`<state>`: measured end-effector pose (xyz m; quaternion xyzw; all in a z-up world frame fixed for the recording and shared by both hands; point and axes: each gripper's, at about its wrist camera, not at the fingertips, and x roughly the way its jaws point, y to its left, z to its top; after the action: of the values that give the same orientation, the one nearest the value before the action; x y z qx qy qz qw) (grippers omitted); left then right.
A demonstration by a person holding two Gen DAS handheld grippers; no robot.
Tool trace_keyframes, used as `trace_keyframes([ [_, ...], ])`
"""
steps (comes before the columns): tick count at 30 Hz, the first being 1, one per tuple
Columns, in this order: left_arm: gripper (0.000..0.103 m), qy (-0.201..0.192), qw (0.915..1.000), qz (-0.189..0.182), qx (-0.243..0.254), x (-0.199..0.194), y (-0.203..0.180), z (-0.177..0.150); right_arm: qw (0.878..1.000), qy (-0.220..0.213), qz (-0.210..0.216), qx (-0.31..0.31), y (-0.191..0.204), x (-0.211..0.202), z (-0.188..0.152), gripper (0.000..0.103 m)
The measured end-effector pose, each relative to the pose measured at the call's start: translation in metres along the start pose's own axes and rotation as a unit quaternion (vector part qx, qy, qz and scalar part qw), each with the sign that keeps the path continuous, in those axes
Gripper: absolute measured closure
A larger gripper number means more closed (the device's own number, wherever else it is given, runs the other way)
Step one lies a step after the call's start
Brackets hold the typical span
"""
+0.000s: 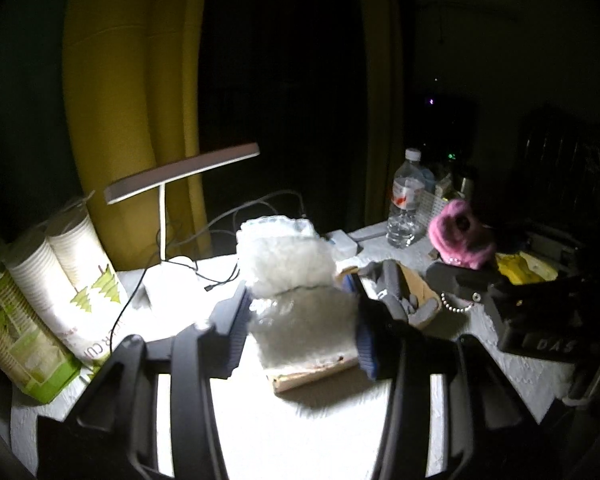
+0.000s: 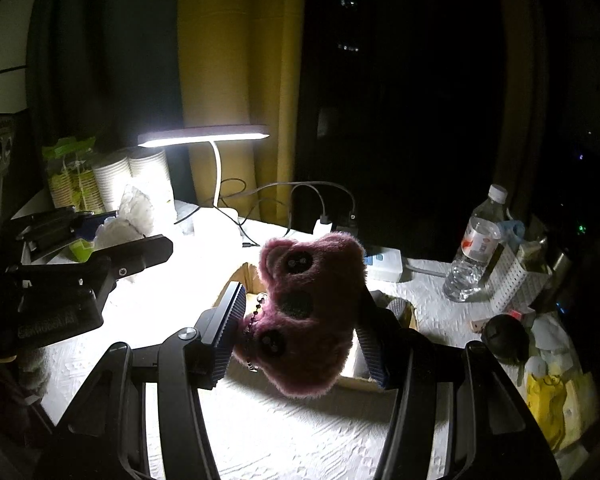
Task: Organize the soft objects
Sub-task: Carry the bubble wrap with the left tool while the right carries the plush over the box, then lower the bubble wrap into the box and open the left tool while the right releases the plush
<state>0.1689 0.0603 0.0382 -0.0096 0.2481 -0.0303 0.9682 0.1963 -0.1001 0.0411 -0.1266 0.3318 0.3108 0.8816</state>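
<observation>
Pink plush (image 2: 308, 312) is clamped in the right hand-held gripper (image 2: 300, 332) above a box (image 2: 360, 380); the left hand-held gripper (image 1: 300, 320) pinches bubble wrap (image 1: 296, 280) over the white surface (image 1: 300, 432).

The room is dark apart from a white LED desk lamp (image 2: 204, 136) whose lit bar throws a bright pool onto the table's white textured cloth (image 2: 300, 420), leaving the cloth's right side in shadow. Behind the table hang mustard-yellow curtains (image 1: 132, 100) with a black gap between them, seemingly an unlit window, and a darker drape (image 2: 100, 60) falls to their left. Black cables (image 2: 284, 196) trail across the back of the table from the lamp's base, and small green and purple indicator lights glow in the darkness at far right
</observation>
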Motion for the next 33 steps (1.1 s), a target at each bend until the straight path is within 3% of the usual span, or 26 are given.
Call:
trace_keyframes([
  [12, 0.057, 0.018, 0.9998, -0.005, -0.009, 0.04, 0.006, 0.003, 1.0, 0.013, 0.005, 0.006, -0.014, 0.037, 0.008, 0.047],
  [33, 0.057, 0.091, 0.9953, -0.011, -0.03, 0.137, 0.023, -0.023, 0.997, 0.067, 0.027, 0.025, -0.04, 0.126, -0.005, 0.047],
])
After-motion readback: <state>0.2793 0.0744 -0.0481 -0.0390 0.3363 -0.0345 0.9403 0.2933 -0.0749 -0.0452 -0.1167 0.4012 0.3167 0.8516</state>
